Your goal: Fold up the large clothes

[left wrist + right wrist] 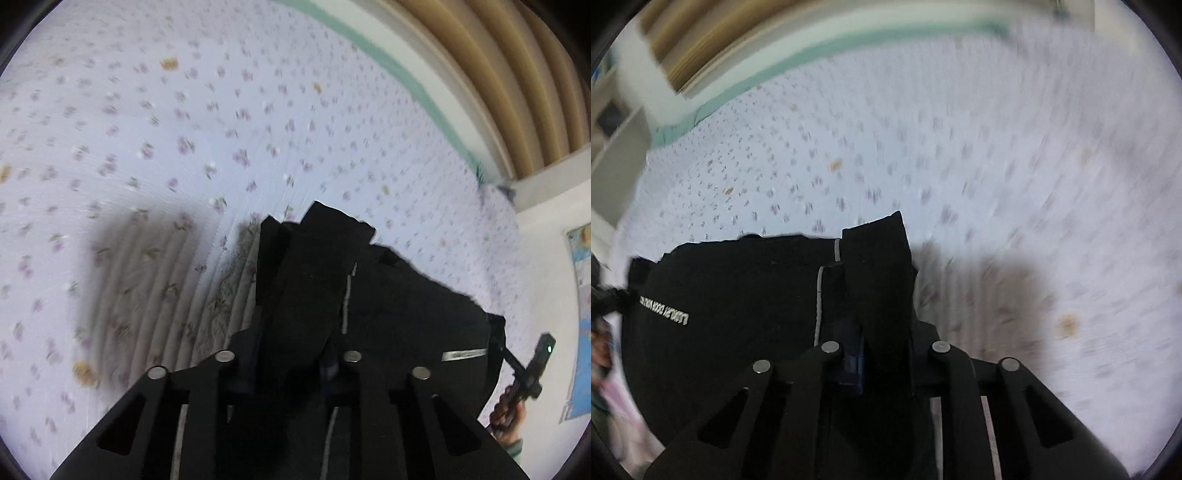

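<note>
Pinching a black garment [388, 295] with silver piping, the left gripper [291, 354] and right gripper [886, 350] are each clamped on its fabric, holding it stretched between them above the floral bedsheet [184, 129], probably to lay it flat for folding.

We see a black garment [388, 302] with thin grey piping and a small silver-white printed label. Under it lies a pale lilac bedsheet [184, 129] dotted with small purple flowers and a few tan spots; along its far edge runs a mint-green band [384, 62]. Beyond hangs a tan-and-beige striped curtain [517, 74]. Both grippers are black.
</note>
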The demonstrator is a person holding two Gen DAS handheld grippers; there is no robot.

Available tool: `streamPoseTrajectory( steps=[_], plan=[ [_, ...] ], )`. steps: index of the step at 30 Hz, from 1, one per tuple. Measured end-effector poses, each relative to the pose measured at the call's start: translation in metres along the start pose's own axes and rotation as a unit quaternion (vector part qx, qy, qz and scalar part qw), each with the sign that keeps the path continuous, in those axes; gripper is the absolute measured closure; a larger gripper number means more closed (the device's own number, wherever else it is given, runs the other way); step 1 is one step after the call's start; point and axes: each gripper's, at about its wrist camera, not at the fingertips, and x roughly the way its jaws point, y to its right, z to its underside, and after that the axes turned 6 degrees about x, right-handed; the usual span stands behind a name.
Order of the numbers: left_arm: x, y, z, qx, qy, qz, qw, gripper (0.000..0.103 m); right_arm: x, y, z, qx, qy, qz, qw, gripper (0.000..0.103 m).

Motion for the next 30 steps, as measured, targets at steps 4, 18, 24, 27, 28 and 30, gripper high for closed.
streamPoseTrajectory(
  steps=[4, 18, 24, 27, 28, 30],
  plan=[
    [-0.040, 0.031, -0.015, 0.037, 0.066, 0.004, 0.9971, 0.091, -0.042, -0.031, -0.019, -0.050, 0.056, 0.045, 0.996, 0.088],
    [0.092, -0.012, -0.046, -0.030, -0.031, -0.080, 0.9958, 0.085, 0.110, -0.005, -0.049, 0.066, -0.078, 0.066, 0.993, 0.086],
    [0.050, -0.001, -0.057, 0.011, -0.016, -0.078, 0.9968, 0.080, 0.077, -0.001, -0.060, 0.088, -0.071, 0.054, 0.992, 0.075],
    [-0.004, 0.010, -0.051, 0.025, 0.036, -0.070, 0.9966, 0.062, 0.022, -0.003, -0.058, 0.075, -0.020, 0.039, 0.996, 0.065],
    [-0.026, 0.019, -0.045, 0.035, 0.060, -0.068, 0.9953, 0.051, 0.007, -0.007, -0.056, 0.069, -0.008, 0.031, 0.997, 0.057],
    [-0.051, 0.034, -0.035, 0.061, 0.077, -0.053, 0.9937, 0.045, -0.027, -0.019, -0.048, 0.052, 0.012, 0.008, 0.999, 0.048]
  ],
)
